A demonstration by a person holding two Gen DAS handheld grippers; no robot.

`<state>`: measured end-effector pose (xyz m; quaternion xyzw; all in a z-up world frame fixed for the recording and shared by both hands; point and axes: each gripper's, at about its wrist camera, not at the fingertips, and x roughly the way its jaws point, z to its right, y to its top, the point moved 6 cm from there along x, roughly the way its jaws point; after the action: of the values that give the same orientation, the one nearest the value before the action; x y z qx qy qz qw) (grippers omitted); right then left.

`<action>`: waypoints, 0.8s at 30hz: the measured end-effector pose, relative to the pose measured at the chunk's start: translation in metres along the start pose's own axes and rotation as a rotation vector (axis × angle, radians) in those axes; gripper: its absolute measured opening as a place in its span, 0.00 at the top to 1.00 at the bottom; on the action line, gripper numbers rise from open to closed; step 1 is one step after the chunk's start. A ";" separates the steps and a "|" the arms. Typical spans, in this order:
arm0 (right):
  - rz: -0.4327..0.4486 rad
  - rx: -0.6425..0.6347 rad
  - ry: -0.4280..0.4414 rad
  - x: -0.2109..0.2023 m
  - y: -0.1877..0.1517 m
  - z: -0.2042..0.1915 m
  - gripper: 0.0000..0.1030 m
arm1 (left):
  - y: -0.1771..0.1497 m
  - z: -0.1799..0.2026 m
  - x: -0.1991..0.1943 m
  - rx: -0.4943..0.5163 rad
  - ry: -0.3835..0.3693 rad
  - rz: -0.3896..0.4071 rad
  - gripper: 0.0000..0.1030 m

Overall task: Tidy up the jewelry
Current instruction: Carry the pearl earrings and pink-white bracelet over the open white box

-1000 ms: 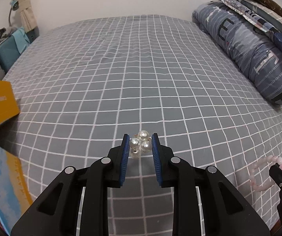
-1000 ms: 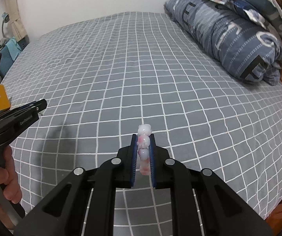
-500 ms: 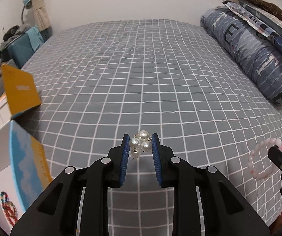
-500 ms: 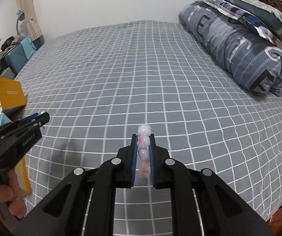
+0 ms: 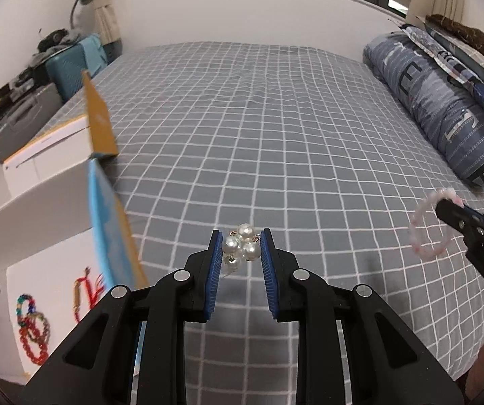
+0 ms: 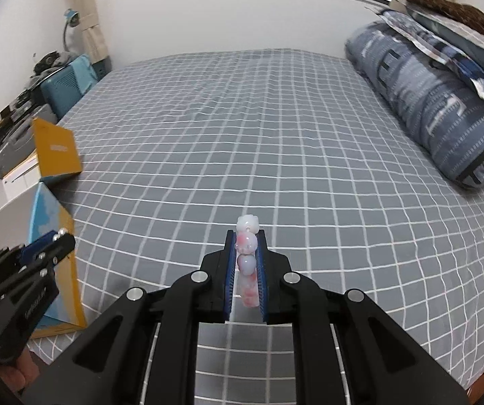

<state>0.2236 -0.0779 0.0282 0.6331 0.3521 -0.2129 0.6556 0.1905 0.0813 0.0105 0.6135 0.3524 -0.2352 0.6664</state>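
My left gripper (image 5: 241, 248) is shut on a cluster of white pearl jewelry (image 5: 240, 245), held above the grey checked bed. My right gripper (image 6: 246, 248) is shut on a pink-and-white bead bracelet (image 6: 247, 263); that bracelet also shows in the left wrist view (image 5: 426, 227) as a loop at the right. An open white box (image 5: 49, 253) with blue and yellow flaps stands at the left; coloured bead bracelets (image 5: 32, 327) and a red cord piece (image 5: 85, 287) lie inside it. The left gripper also shows in the right wrist view (image 6: 58, 239), beside the box (image 6: 51, 243).
The grey checked bed (image 5: 259, 135) stretches ahead. A rolled blue quilt and pillows (image 5: 444, 101) lie along the right side. A second yellow box flap (image 5: 98, 125), suitcases and clutter (image 5: 22, 111) stand at the left edge near the wall.
Both grippers have risen and tilted up, each still holding its jewelry. The open box with bracelets inside has come into the left wrist view at the left.
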 end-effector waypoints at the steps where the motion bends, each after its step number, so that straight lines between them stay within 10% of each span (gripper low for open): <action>1: 0.003 -0.005 0.005 -0.002 0.001 -0.007 0.90 | -0.002 -0.005 -0.004 -0.003 0.004 0.004 0.78; 24: 0.054 -0.198 0.212 -0.027 0.002 -0.199 0.90 | -0.041 -0.177 -0.083 -0.219 0.181 0.072 0.78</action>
<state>0.1689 0.1125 0.0593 0.5934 0.4213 -0.0914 0.6797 0.0751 0.2404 0.0471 0.5682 0.4122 -0.1150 0.7029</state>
